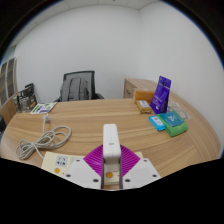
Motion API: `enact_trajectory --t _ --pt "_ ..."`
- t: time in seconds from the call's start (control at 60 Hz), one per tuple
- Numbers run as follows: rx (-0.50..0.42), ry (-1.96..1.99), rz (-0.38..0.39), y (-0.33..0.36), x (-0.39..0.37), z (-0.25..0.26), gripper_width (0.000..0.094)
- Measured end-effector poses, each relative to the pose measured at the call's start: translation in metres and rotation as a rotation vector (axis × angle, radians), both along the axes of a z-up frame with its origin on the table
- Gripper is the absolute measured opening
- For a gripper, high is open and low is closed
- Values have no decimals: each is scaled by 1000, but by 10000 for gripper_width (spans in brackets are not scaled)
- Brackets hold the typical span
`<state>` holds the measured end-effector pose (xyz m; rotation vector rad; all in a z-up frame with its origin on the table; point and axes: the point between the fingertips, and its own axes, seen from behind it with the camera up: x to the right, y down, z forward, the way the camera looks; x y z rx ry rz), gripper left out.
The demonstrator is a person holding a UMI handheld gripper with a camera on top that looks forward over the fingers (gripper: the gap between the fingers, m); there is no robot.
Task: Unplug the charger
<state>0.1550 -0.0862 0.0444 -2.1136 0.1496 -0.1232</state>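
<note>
We see the tongs [110, 172] clamped on a white charger [111, 146], both purple pads [97, 159] pressing its sides. The charger stands upright between the fingers, long axis vertical, above the wooden tabletop [100, 115]. A white cable [45, 140] lies coiled beyond the fingers, apart from the charger.

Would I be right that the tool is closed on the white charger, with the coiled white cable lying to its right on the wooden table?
Not quite: in the gripper view the coiled white cable lies left of the white charger, not right. The tool is closed on it, on the wooden table.
</note>
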Motion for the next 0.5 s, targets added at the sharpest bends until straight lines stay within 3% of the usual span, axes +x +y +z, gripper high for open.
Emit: enact_trajectory --t 0.217,0.383,0.5 --pt "-29 23 22 1 -1 7 126" --pt "341 -101 83 36 0 200 126" --pt "421 1 59 40 23 249 125"
